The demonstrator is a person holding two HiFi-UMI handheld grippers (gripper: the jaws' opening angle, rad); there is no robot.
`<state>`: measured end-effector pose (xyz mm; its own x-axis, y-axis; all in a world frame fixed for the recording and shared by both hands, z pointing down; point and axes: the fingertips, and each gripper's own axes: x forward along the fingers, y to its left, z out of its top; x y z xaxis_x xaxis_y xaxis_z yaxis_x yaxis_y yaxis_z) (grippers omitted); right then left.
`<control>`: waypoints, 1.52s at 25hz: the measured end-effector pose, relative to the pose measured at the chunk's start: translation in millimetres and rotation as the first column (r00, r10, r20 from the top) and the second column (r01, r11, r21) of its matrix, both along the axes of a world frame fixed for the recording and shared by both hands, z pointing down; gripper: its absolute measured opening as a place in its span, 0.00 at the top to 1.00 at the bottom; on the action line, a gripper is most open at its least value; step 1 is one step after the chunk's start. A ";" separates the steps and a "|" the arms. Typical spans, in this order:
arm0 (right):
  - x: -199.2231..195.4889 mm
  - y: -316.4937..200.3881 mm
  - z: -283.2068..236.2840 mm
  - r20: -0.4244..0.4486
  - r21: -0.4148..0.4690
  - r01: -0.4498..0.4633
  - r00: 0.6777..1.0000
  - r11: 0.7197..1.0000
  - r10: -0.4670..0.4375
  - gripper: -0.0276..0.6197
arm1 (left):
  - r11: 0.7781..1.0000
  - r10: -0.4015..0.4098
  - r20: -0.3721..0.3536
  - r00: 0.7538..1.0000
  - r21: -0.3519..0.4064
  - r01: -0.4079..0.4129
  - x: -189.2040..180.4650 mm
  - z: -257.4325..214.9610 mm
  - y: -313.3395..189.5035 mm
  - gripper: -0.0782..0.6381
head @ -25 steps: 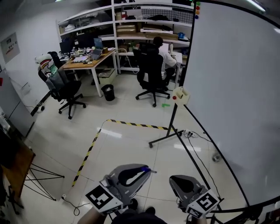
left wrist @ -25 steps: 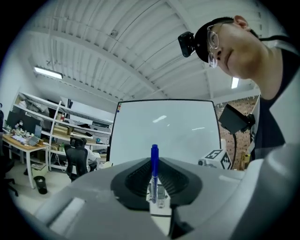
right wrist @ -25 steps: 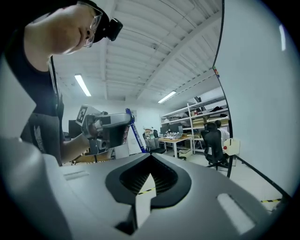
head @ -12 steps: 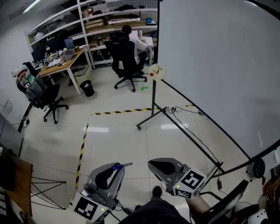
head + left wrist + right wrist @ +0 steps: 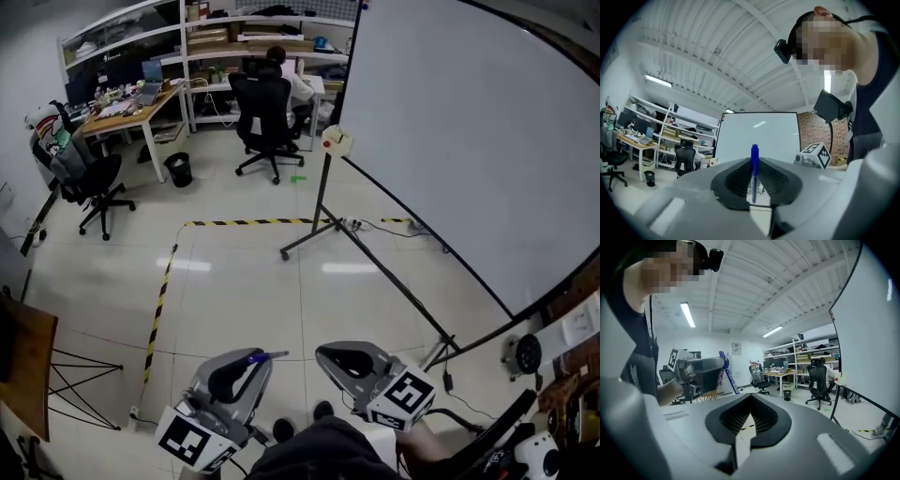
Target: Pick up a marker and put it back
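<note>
My left gripper (image 5: 251, 362) is low in the head view, shut on a blue marker (image 5: 257, 356) whose capped end pokes past the jaws. In the left gripper view the marker (image 5: 754, 171) stands upright between the pads, pointing toward the whiteboard (image 5: 761, 136). The right gripper (image 5: 330, 355) is beside it, shut with nothing in it; its own view shows the jaw tips (image 5: 751, 397) touching. That view also catches the left gripper (image 5: 701, 370) and the marker (image 5: 727, 372). The big whiteboard (image 5: 469, 141) fills the right, with a small holder box (image 5: 336, 141) on its stand.
The whiteboard's stand legs (image 5: 314, 234) and a cable run across the tiled floor. Yellow-black tape (image 5: 164, 281) marks the floor. Office chairs (image 5: 94, 183), a desk (image 5: 122, 108), shelves and a seated person (image 5: 281, 75) are at the back. A wooden table edge (image 5: 23, 366) is at left.
The view has swung so the whiteboard stand sits further left and nearer. The right gripper has risen beside the left one. The left gripper still grips the marker.
</note>
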<state>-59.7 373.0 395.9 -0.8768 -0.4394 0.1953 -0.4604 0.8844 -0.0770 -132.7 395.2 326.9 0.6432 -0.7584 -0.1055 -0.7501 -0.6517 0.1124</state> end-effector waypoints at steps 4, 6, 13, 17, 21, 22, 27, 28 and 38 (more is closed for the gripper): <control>13.7 16.1 -0.6 0.003 0.004 -0.030 1.000 1.000 0.030 0.96 | 0.999 0.052 0.027 0.998 0.011 -0.053 15.3 0.8 17.7 0.82; 24.2 24.7 2.0 0.013 0.001 -0.044 0.999 0.999 0.044 0.96 | 0.997 0.074 0.031 0.997 0.011 -0.075 27.6 0.1 24.3 0.82; 82.6 44.1 5.3 0.034 -0.027 -0.102 0.994 0.994 0.103 0.96 | 0.994 0.109 0.100 0.989 0.005 -0.110 80.3 6.7 37.7 0.82; 118.6 53.3 11.9 0.052 -0.050 -0.140 0.988 0.989 0.142 0.96 | 0.988 0.155 0.080 0.985 -0.023 -0.153 116.5 12.0 46.0 0.82; 134.2 64.5 19.0 0.062 -0.072 -0.134 0.988 0.988 0.139 0.96 | 0.988 0.154 0.068 0.986 -0.036 -0.151 133.5 13.1 55.1 0.82; 136.8 67.0 20.5 0.063 -0.074 -0.128 0.989 0.989 0.133 0.96 | 0.988 0.150 0.064 0.987 -0.038 -0.148 137.0 12.5 57.6 0.82; 148.5 77.8 23.9 0.070 -0.073 -0.103 0.992 0.992 0.108 0.96 | 0.991 0.130 0.087 0.988 -0.041 -0.126 149.4 12.9 70.6 0.82; 149.6 80.3 24.1 0.071 -0.074 -0.098 0.992 0.992 0.103 0.96 | 0.992 0.126 0.089 0.988 -0.043 -0.122 150.9 13.0 73.4 0.82; 172.4 101.6 26.6 0.109 -0.085 -0.084 0.990 0.993 0.093 0.96 | 0.994 0.094 0.087 0.992 -0.064 -0.089 170.6 11.9 99.3 0.82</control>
<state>112.8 474.6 422.5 -0.8534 -0.5035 0.1354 -0.5212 0.8293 -0.2016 37.9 494.6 338.7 0.7149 -0.6992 -0.0005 -0.6965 -0.7122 0.0883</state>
